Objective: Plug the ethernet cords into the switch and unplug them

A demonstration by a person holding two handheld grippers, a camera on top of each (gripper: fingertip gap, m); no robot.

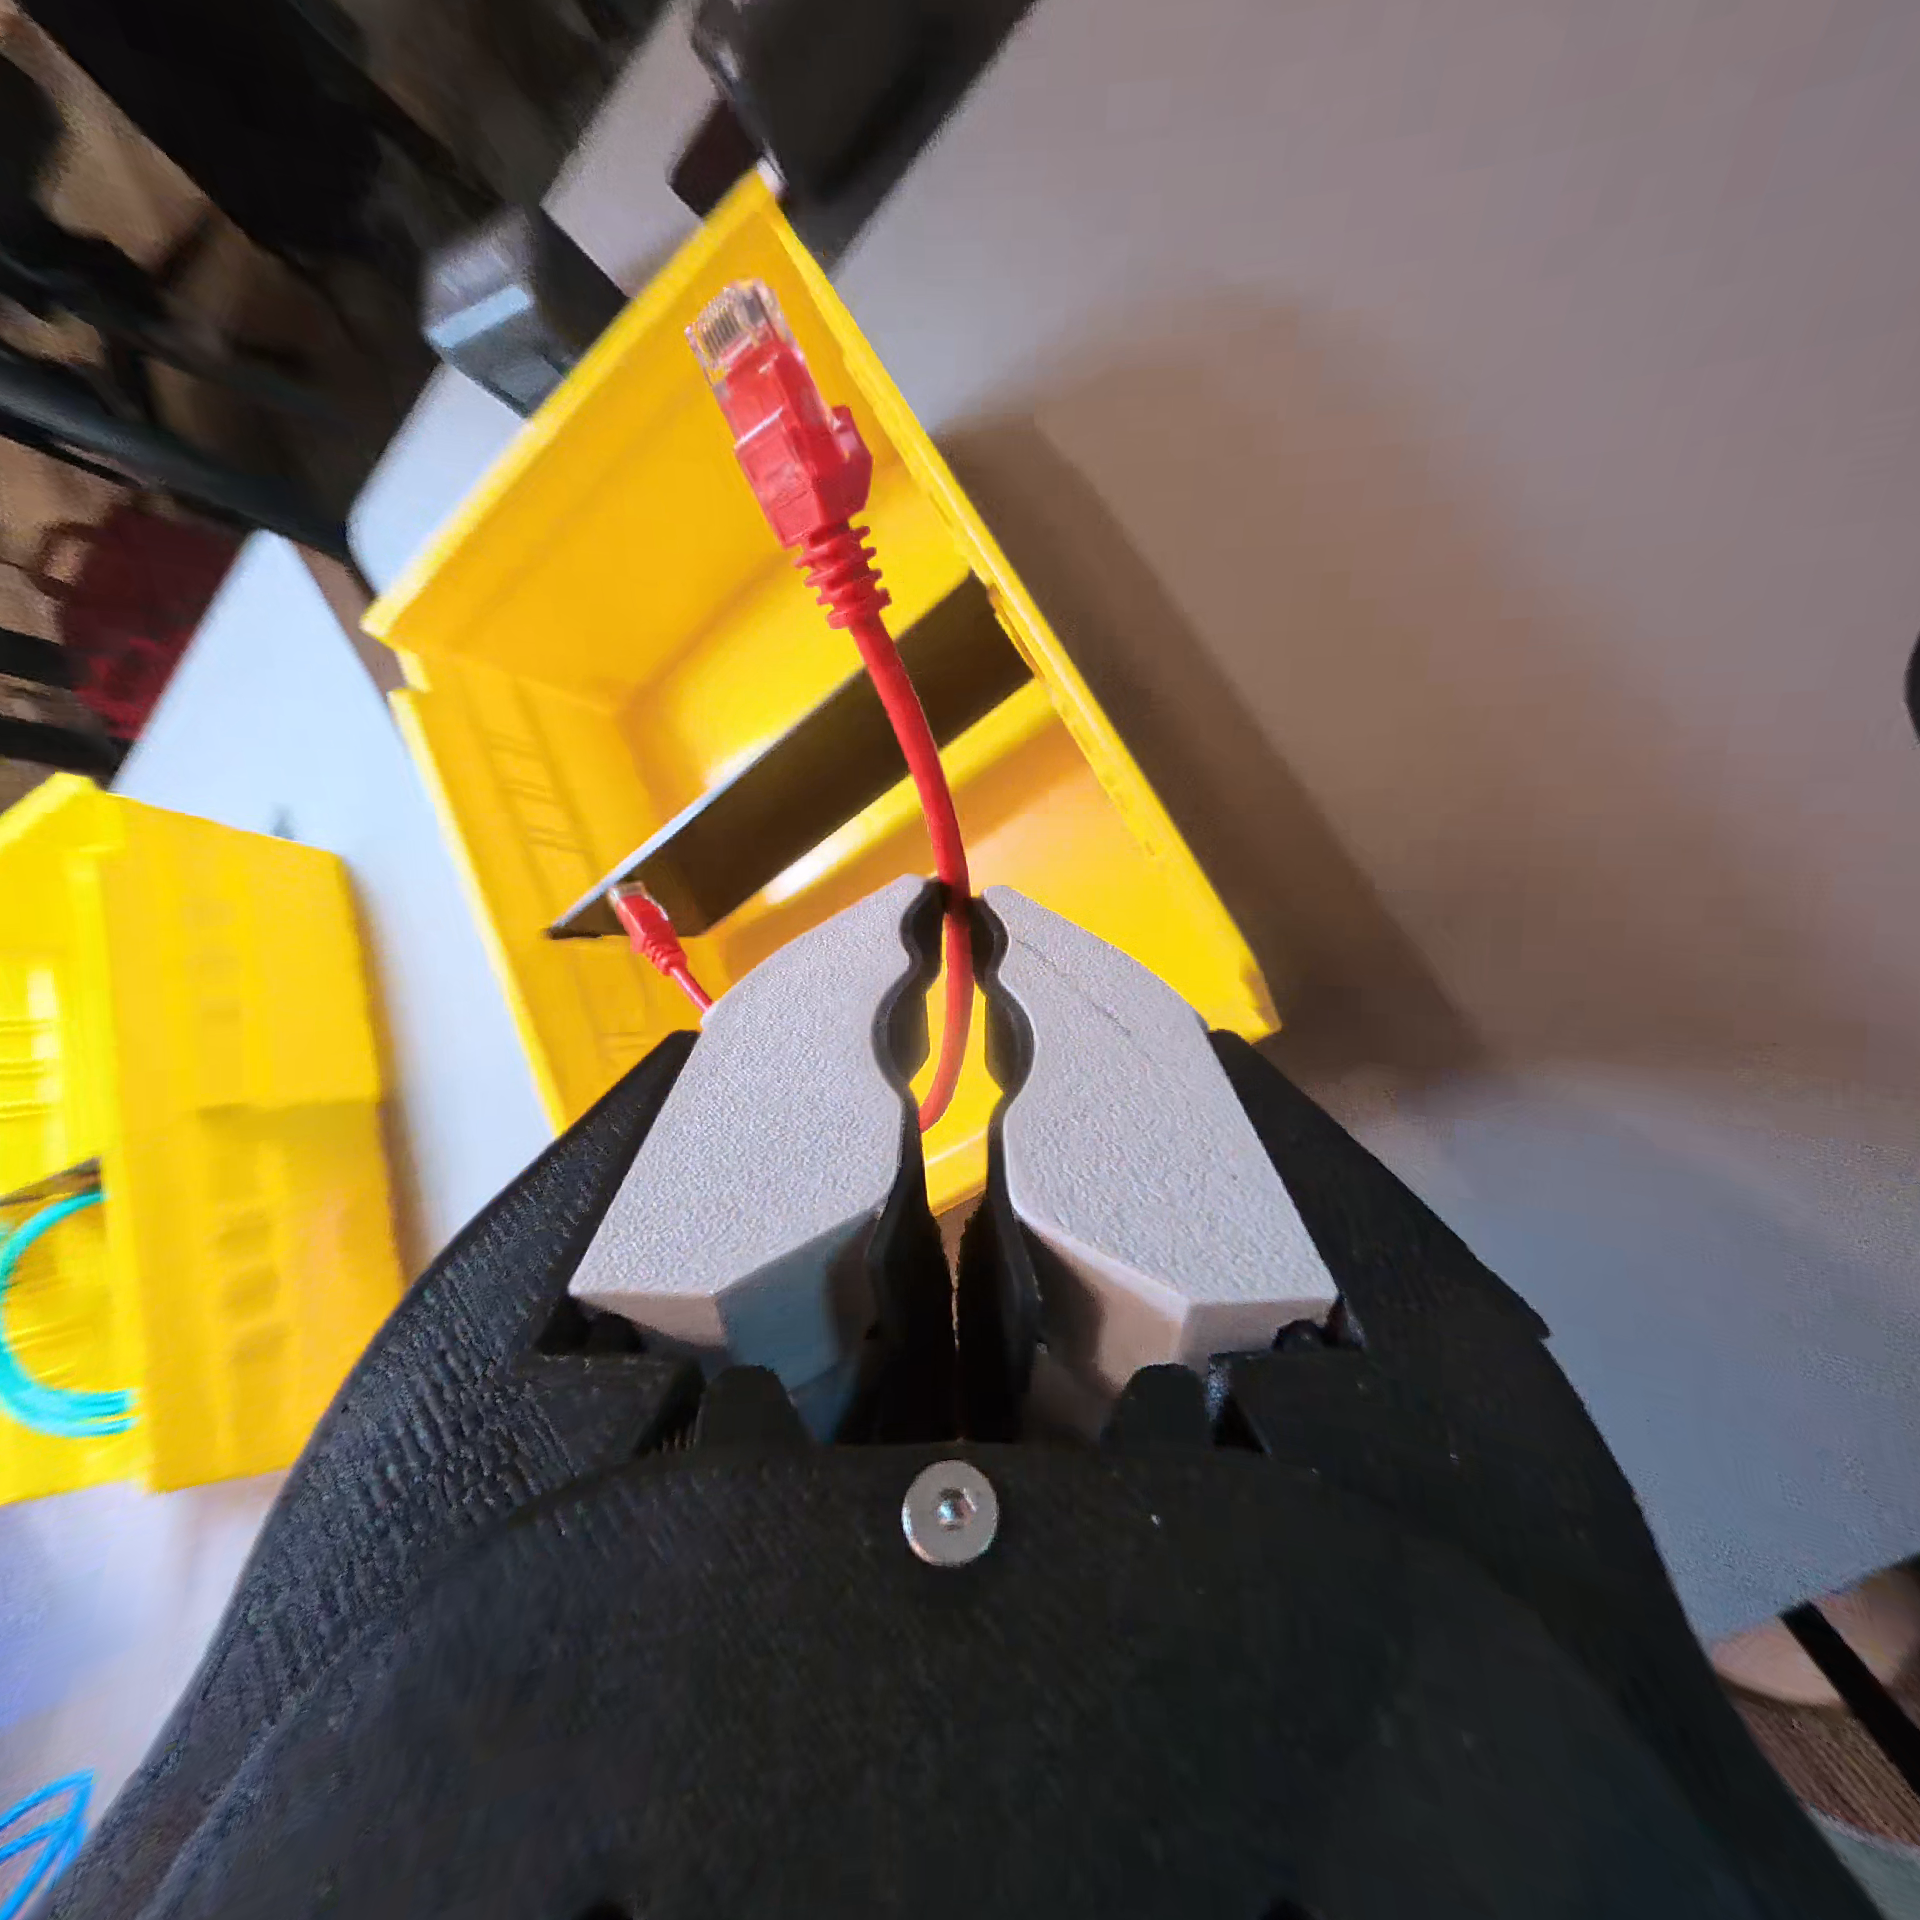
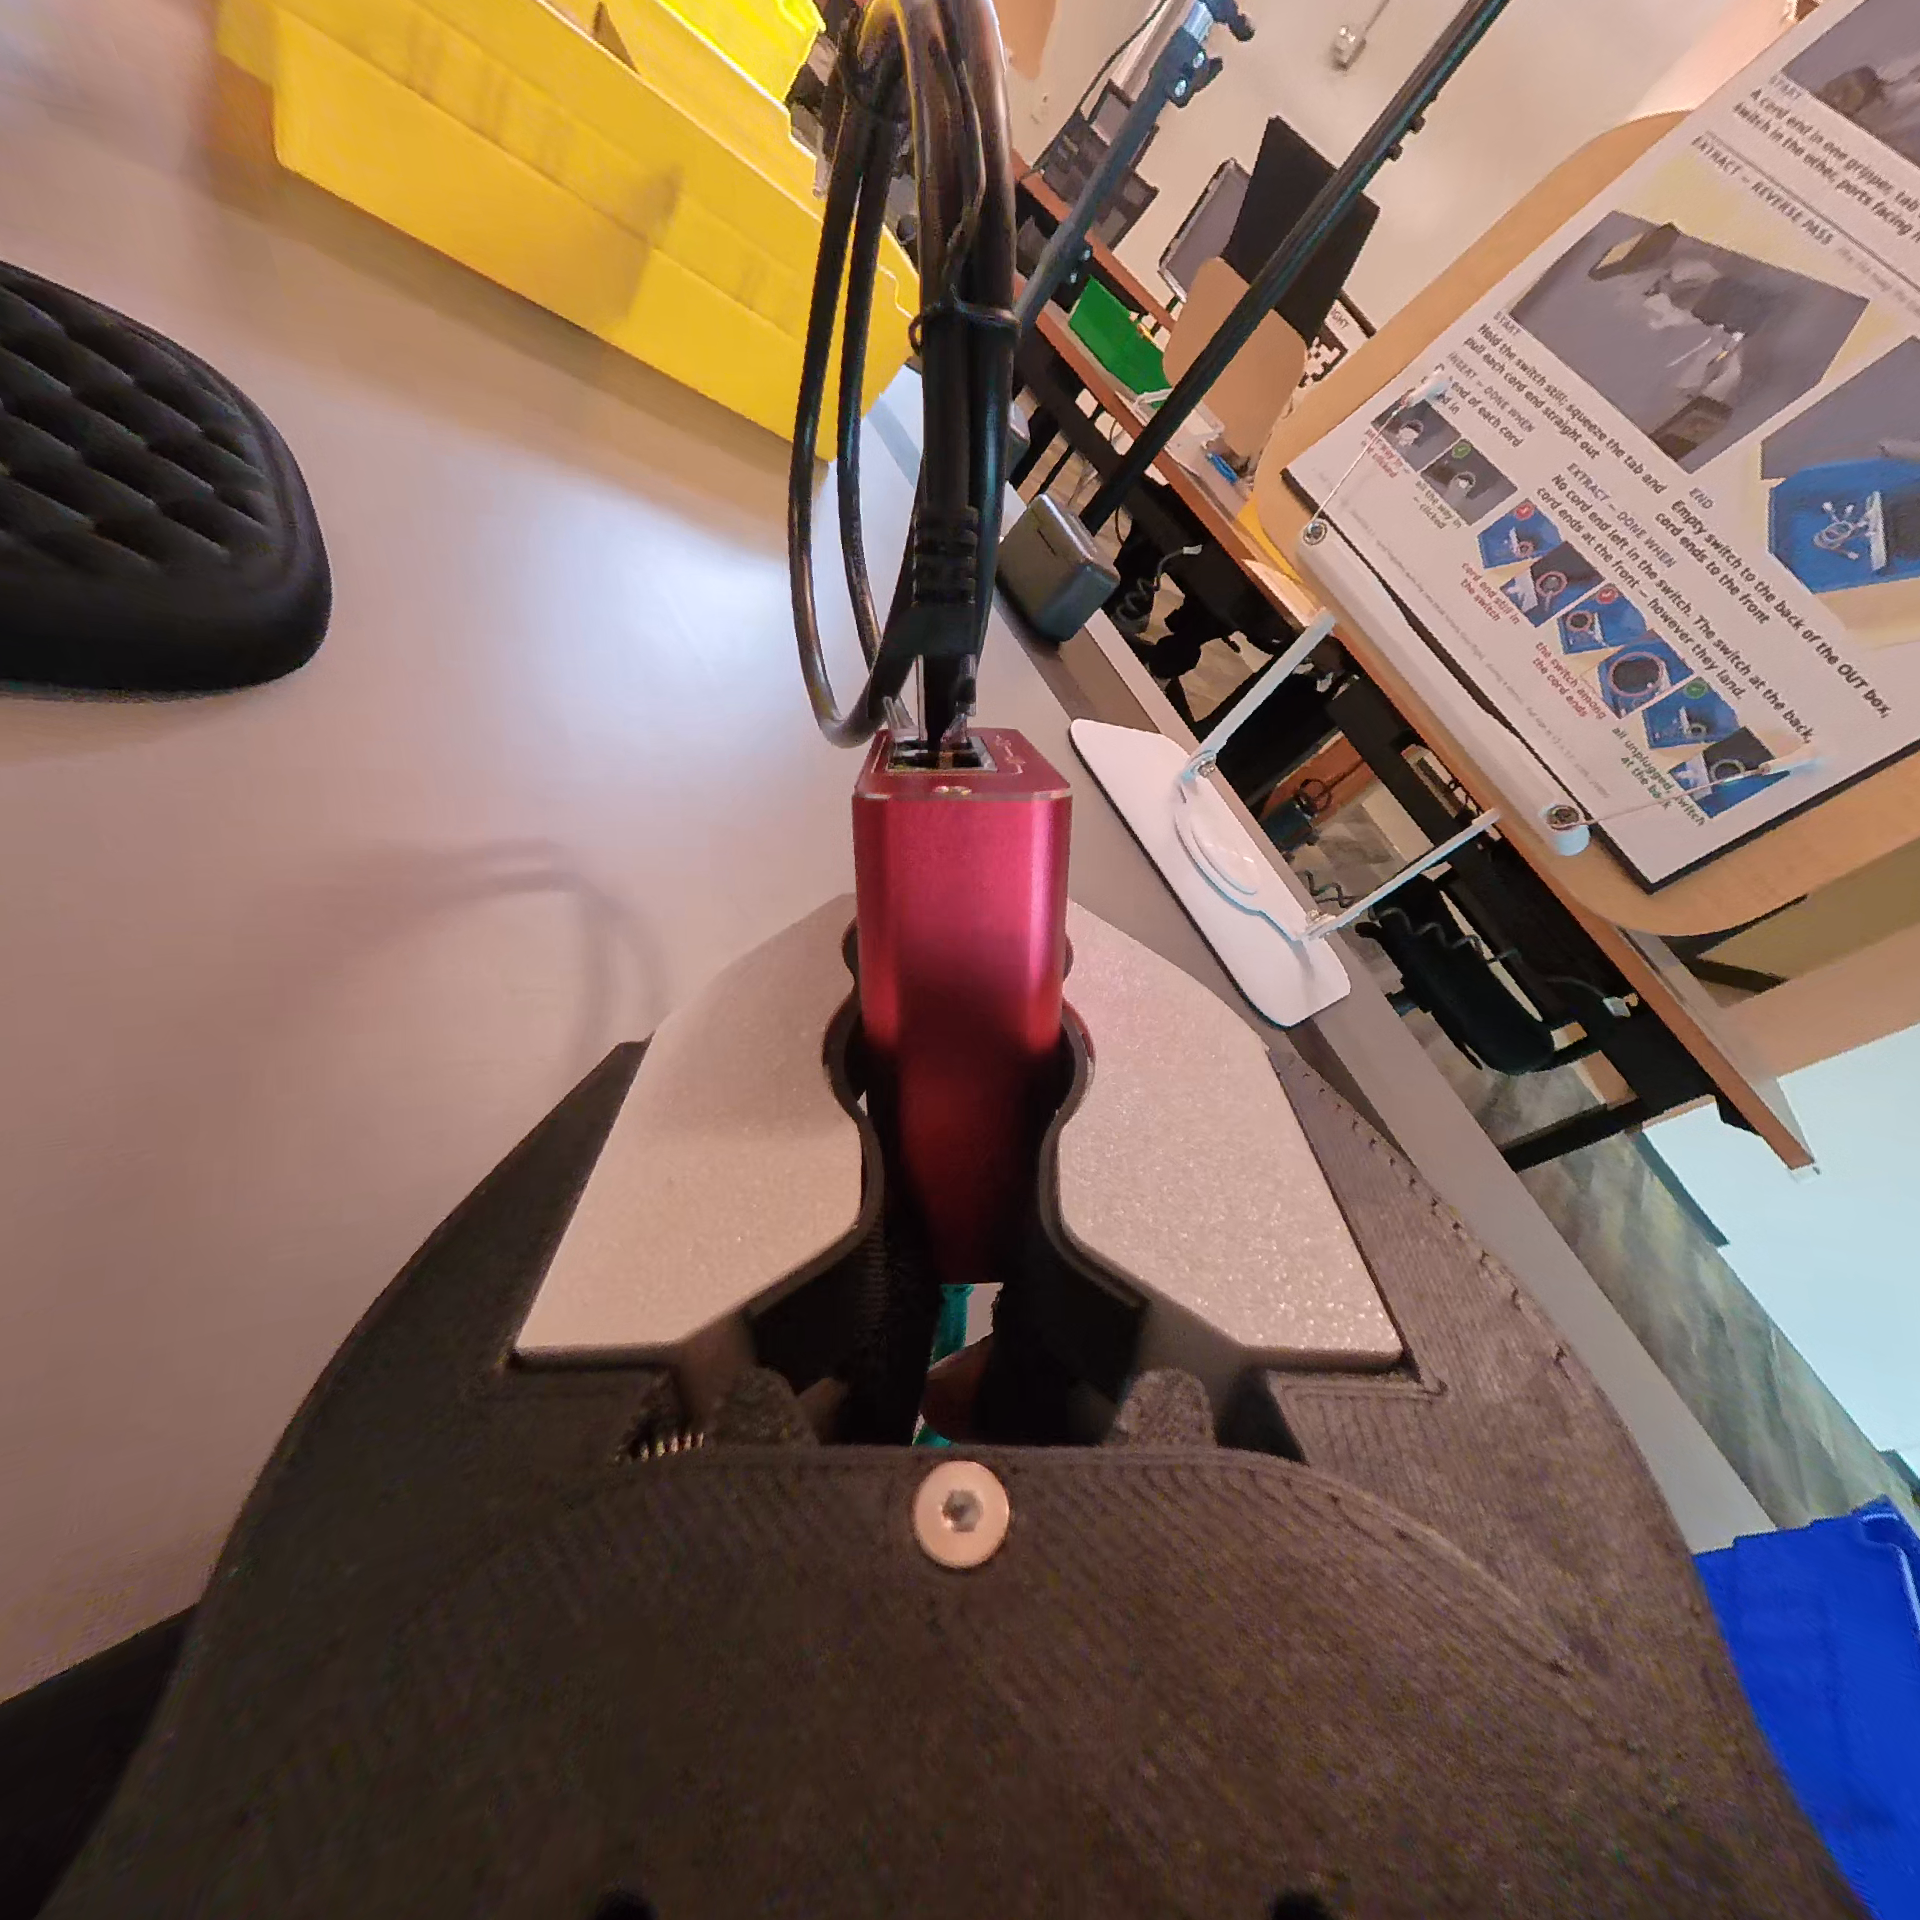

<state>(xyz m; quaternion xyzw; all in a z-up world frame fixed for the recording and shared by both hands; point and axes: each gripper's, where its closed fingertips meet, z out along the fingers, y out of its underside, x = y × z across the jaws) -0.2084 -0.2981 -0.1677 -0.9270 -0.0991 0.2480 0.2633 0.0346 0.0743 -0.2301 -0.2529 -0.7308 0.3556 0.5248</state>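
Note:
My left gripper (image 1: pixel 951 909) is shut on a thin red ethernet cord (image 1: pixel 940 790). The cord rises past the fingertips to a red plug with a clear tip (image 1: pixel 774 410), free in the air. The cord's other plug (image 1: pixel 649 928) hangs by a black divider inside a yellow bin (image 1: pixel 540 582). My right gripper (image 2: pixel 961 951) is shut on a dark red metal switch (image 2: pixel 961 894), held with its ports facing away. A black cord (image 2: pixel 940 416) is plugged into a port at the switch's far end and loops upward. A green strand shows behind the switch between the fingers.
A second yellow bin (image 1: pixel 229 1122) with teal cable stands left. In the right wrist view there are yellow bins (image 2: pixel 582 187) at the back, a black mesh pad (image 2: pixel 135 520) at left, an instruction board (image 2: pixel 1662 468) on a white stand, and a blue bin (image 2: pixel 1829 1704) at lower right. The gap from one gripper's tips to the other's is roughly 45 cm.

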